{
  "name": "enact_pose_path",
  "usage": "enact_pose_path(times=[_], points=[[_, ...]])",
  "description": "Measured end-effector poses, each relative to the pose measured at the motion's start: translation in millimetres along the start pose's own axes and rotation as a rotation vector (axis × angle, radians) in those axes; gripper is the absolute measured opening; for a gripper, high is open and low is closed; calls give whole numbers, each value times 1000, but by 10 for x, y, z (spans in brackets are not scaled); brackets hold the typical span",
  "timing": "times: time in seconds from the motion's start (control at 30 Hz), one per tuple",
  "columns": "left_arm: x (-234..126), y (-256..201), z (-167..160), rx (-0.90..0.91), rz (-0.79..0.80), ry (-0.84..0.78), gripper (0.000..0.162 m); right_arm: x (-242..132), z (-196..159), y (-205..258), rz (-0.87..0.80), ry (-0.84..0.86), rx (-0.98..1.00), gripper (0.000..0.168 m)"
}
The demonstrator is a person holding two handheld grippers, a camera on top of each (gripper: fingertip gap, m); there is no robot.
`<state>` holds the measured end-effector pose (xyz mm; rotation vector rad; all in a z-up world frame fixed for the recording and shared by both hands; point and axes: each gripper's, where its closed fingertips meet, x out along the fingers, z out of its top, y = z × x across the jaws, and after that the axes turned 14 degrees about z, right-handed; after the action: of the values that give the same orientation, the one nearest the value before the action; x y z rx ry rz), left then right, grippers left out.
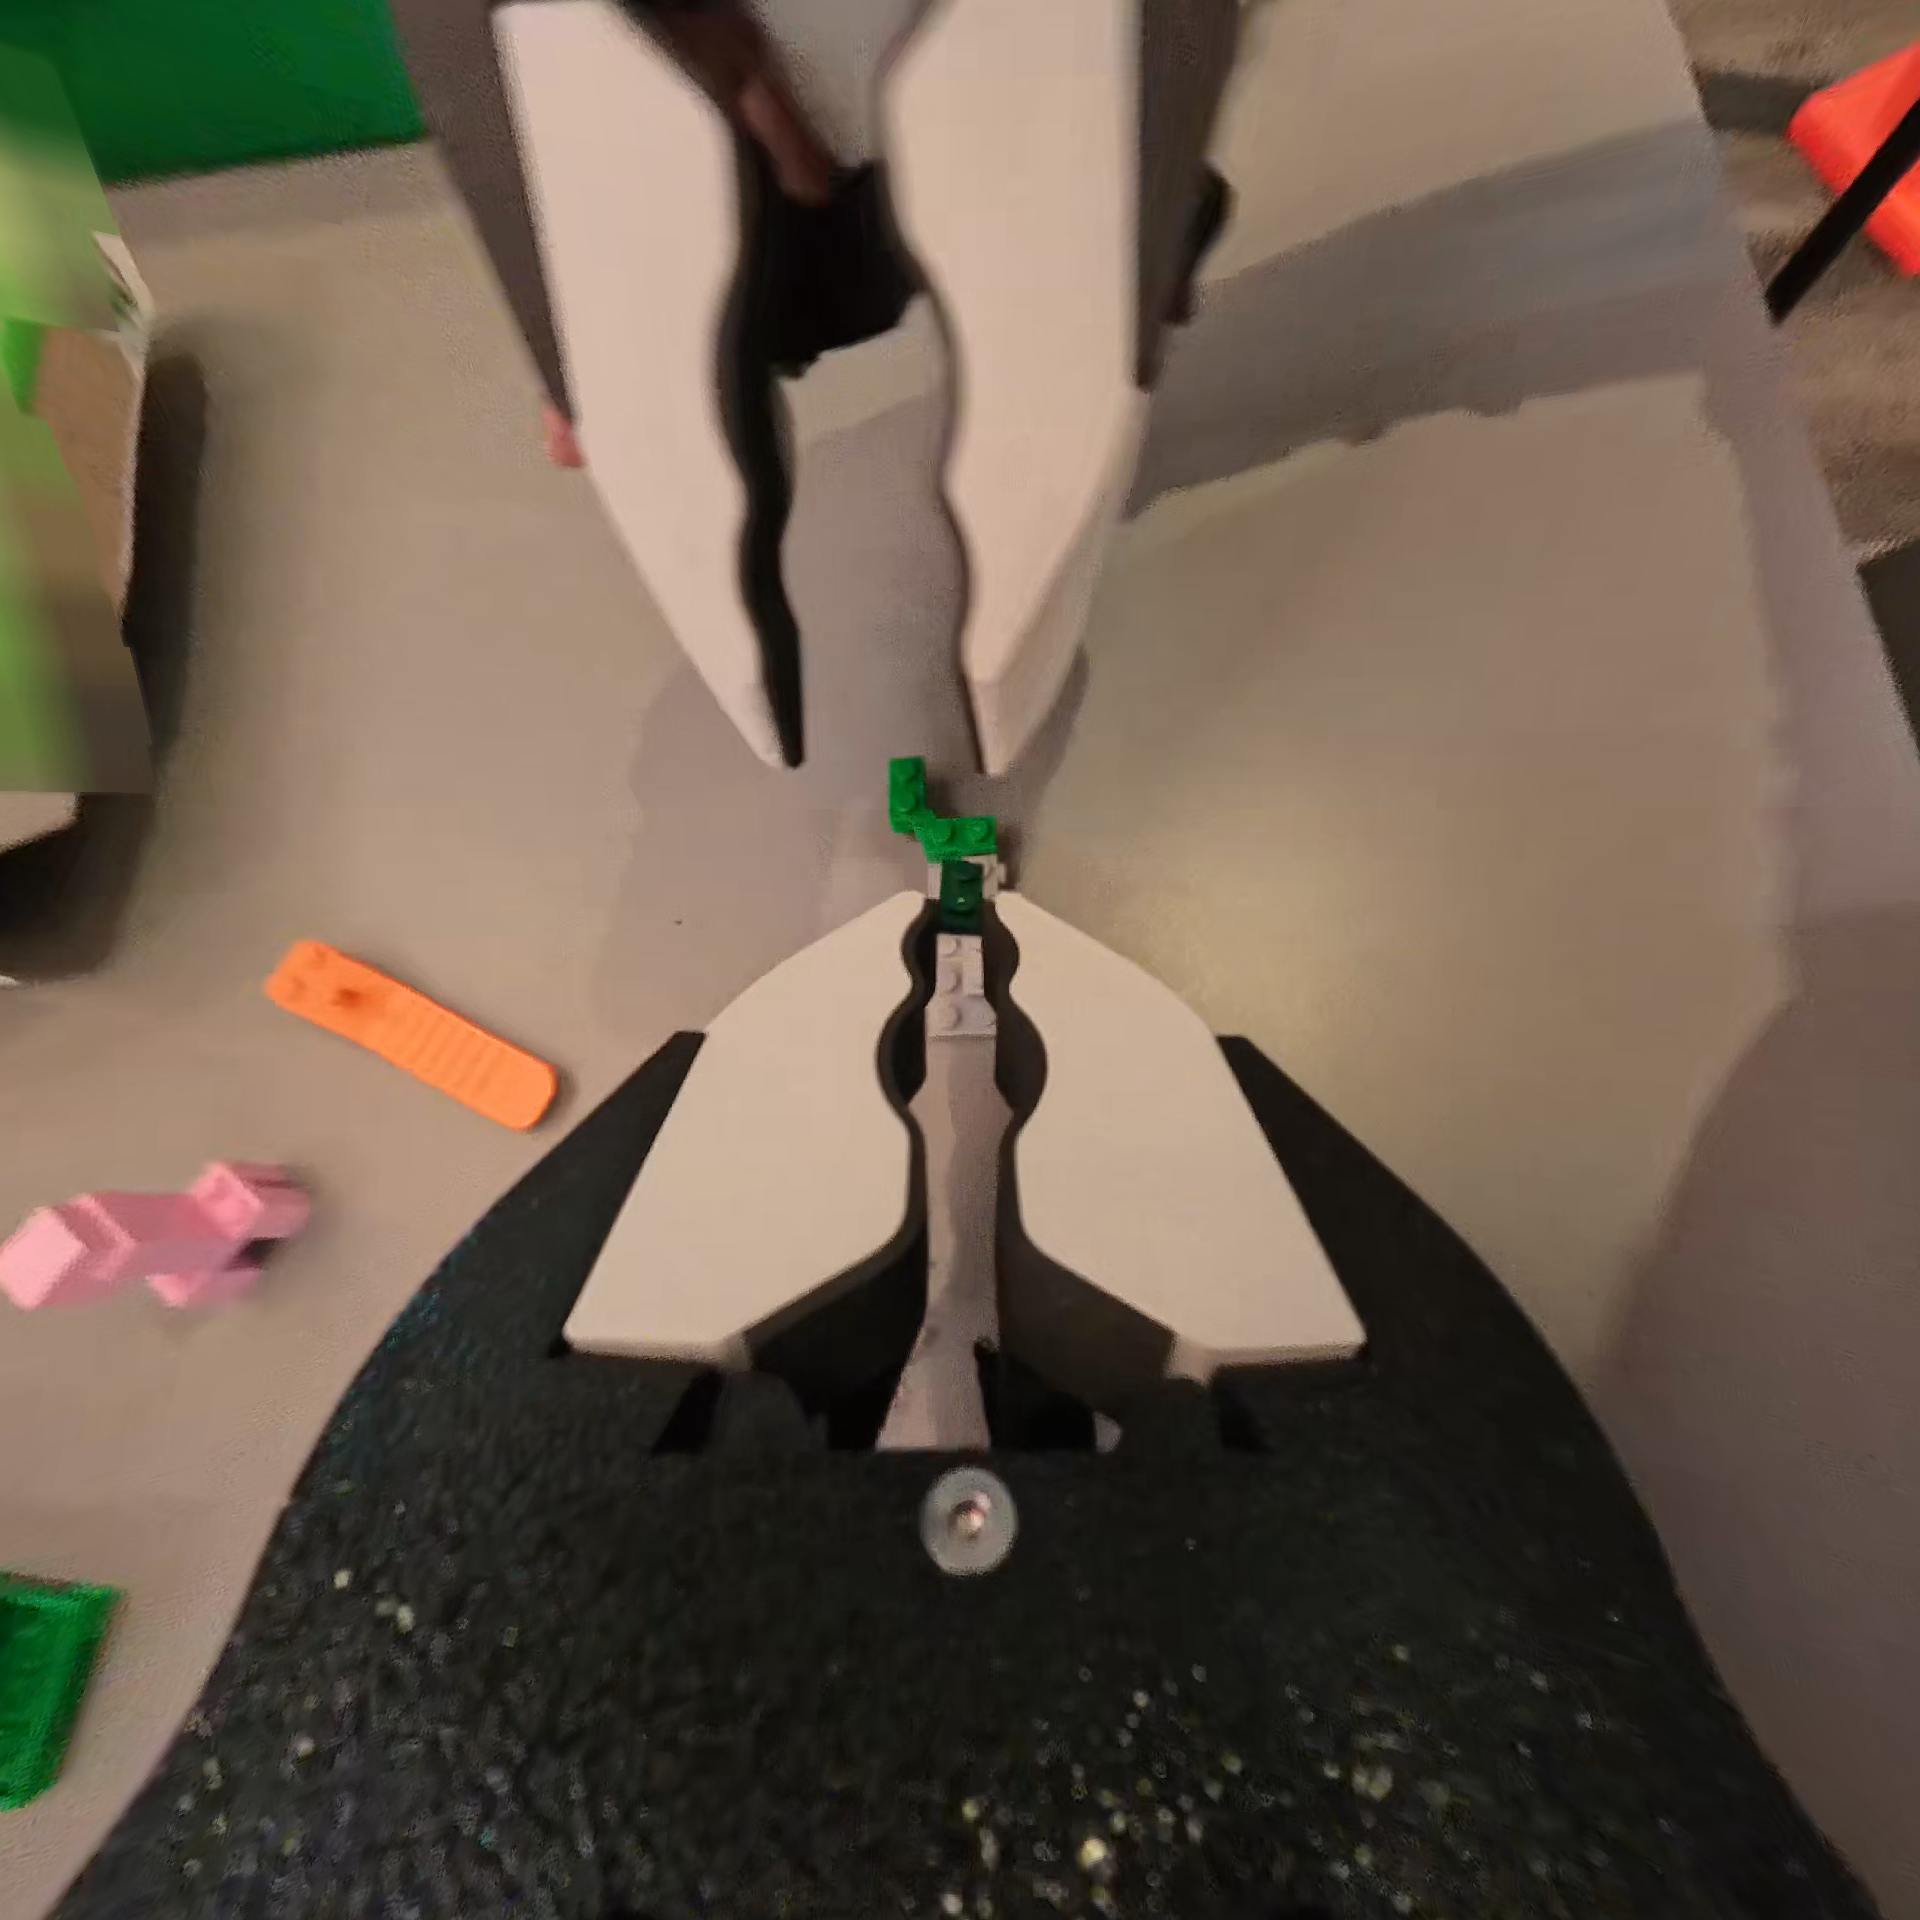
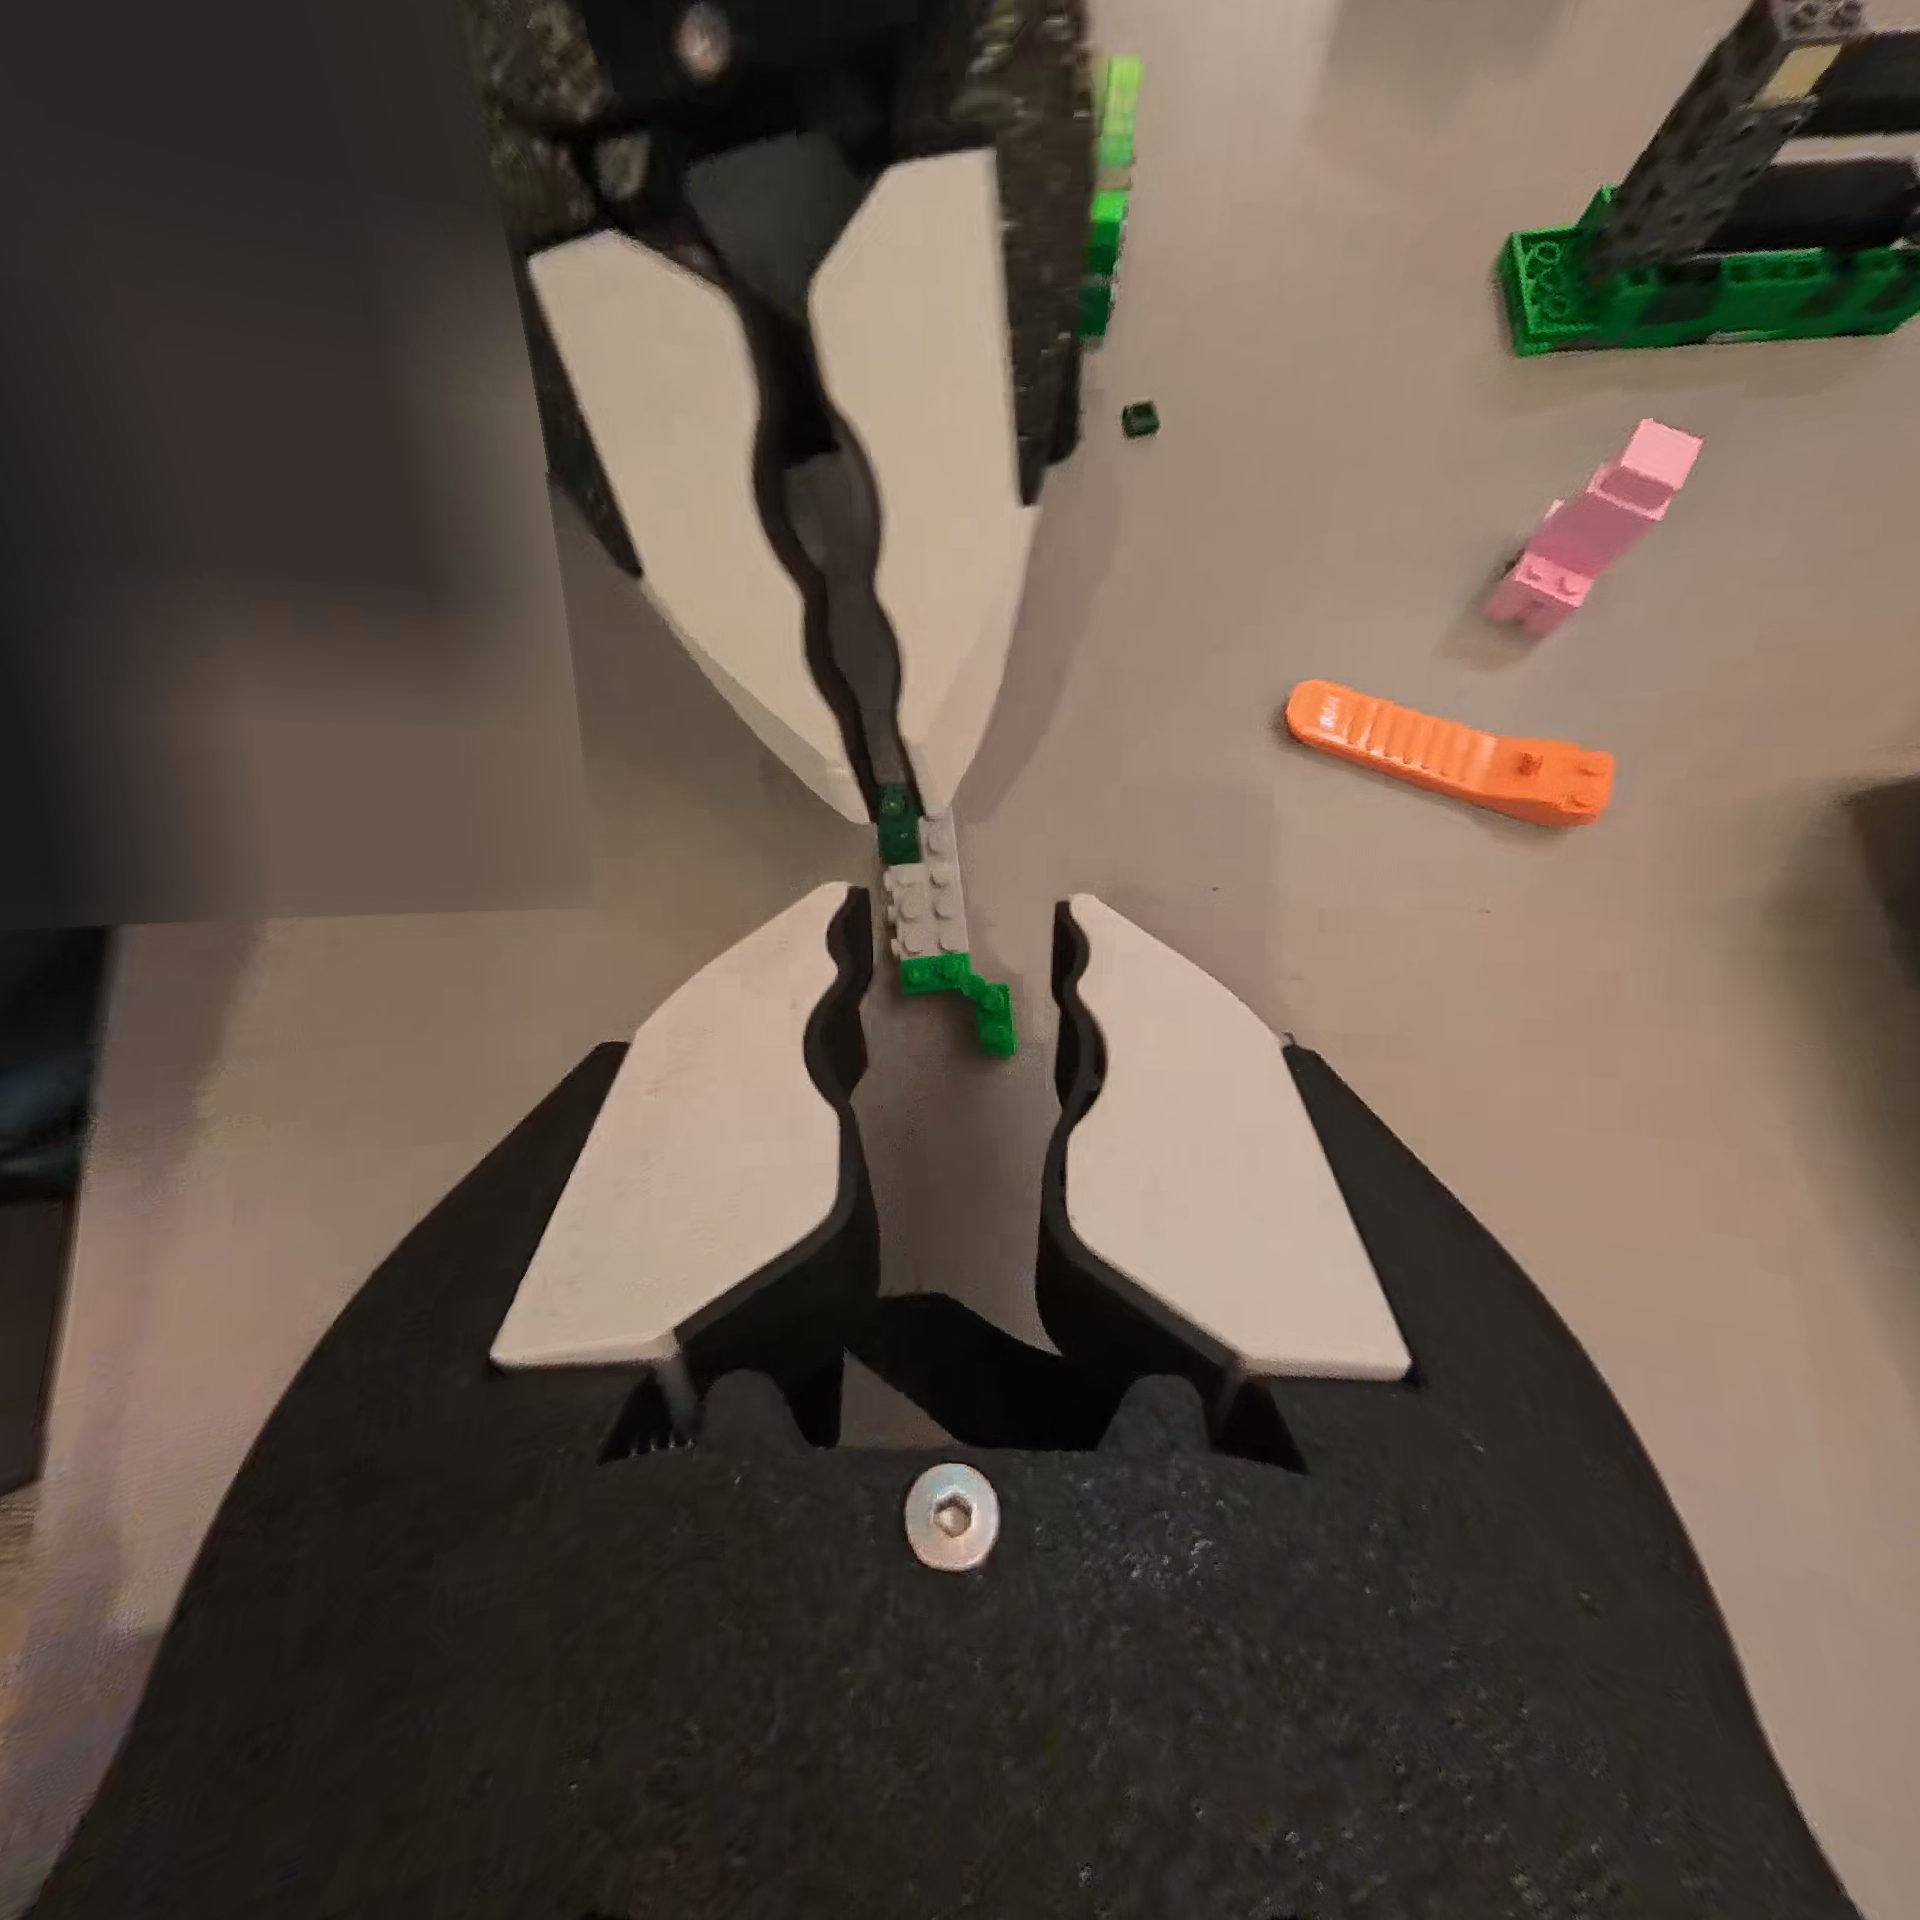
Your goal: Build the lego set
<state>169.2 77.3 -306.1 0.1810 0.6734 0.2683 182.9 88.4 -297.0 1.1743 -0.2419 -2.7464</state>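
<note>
My left gripper (image 1: 961,909) is shut on a small assembly of grey plates (image 1: 964,987) with green plates (image 1: 940,821) sticking out past its fingertips, held above the grey table (image 1: 1351,831). My right gripper (image 2: 961,902) is open and faces it tip to tip. In the right wrist view the grey plates (image 2: 928,904) and the stepped green plates (image 2: 961,987) sit between my open right fingers, not touched on either side. The left gripper (image 2: 896,805) comes in from above there. The right gripper (image 1: 888,764) shows open in the left wrist view.
An orange brick separator (image 1: 410,1034) (image 2: 1449,753) and a pink figure (image 1: 156,1236) (image 2: 1595,525) lie on the table. A green base with a black tower (image 2: 1704,291) stands farther off. A small dark green piece (image 2: 1140,418) lies loose. A green plate (image 1: 42,1683) is at the left edge.
</note>
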Motion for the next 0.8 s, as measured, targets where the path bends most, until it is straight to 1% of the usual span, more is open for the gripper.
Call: enact_pose_path(times=[0.1,0.2,0.3,0.43,0.6,0.8], points=[[53,7,0,-107,-15,26,7,62,-40,53,-77,45,-54,29],[129,33,-75,-105,7,80,7,127,-100,62,-123,80,-64,28],[178,13,-121,-103,-7,110,7,183,-193,8,-178,142,-99,28],[205,-13,-140,-80,-31,122,7,236,-279,1,-157,201,-102,25],[234,-26,-144,-70,-47,132,7,247,-302,-1,-124,260,-139,14],[259,-31,-138,-51,-53,125,7,250,-302,1,-100,282,-148,14]])
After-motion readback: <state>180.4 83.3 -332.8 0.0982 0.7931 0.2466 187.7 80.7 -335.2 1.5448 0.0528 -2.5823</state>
